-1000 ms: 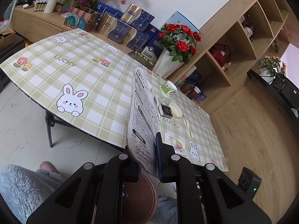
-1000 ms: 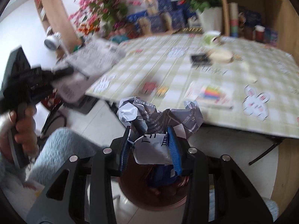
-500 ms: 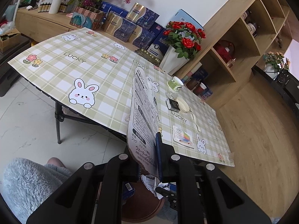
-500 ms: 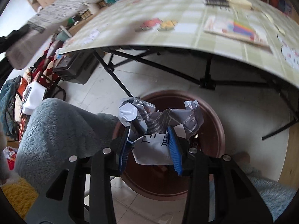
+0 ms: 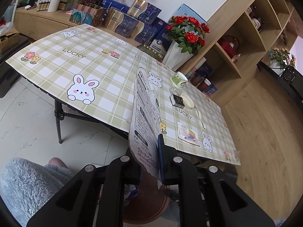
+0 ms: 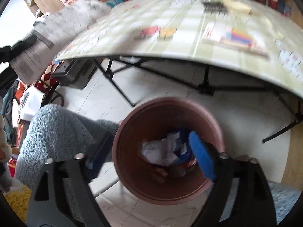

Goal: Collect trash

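Note:
My left gripper is shut on a flat printed cardboard package card that stands up edge-on between its pads, over the table's near edge. My right gripper hangs over a brown round bin on the floor, its jaws opening wide with nothing between them. The crumpled paper lies loose inside the bin on other wrappers. The same bin shows below the left gripper. On the checked tablecloth lie a coloured card, a black packet, a white lid and a green cup.
A person's grey fleece-covered legs sit close to the left of the bin. Folding table legs stand behind it. A rose pot, boxes and a wooden shelf unit line the table's far side.
The right gripper sank toward the bin and spread its jaws; the crumpled paper it held now lies in the bin. The left gripper keeps its hold on the card.

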`<state>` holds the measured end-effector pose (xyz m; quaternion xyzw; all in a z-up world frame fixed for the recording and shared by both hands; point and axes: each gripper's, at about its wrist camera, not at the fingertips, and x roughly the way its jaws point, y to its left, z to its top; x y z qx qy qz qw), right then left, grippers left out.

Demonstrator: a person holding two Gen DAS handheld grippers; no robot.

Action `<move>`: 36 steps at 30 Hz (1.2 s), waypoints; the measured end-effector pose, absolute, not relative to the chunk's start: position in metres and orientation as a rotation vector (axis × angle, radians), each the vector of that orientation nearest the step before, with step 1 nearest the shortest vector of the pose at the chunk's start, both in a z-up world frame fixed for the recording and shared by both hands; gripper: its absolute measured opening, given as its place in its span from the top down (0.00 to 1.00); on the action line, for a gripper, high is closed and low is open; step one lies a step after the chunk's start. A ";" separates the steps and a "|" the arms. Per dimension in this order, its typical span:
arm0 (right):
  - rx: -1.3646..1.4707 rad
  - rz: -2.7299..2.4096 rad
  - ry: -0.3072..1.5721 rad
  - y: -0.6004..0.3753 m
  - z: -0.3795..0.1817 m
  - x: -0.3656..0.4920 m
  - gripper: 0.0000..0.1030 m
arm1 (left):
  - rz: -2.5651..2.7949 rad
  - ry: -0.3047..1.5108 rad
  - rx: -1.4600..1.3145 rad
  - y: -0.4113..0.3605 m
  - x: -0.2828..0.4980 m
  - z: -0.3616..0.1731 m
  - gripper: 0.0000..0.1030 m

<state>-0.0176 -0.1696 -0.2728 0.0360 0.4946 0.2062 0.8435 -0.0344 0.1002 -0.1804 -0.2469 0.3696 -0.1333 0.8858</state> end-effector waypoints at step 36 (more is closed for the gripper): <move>0.095 -0.165 0.659 -0.280 -0.246 -0.048 0.06 | -0.481 1.194 -0.445 0.023 -0.026 -0.278 0.87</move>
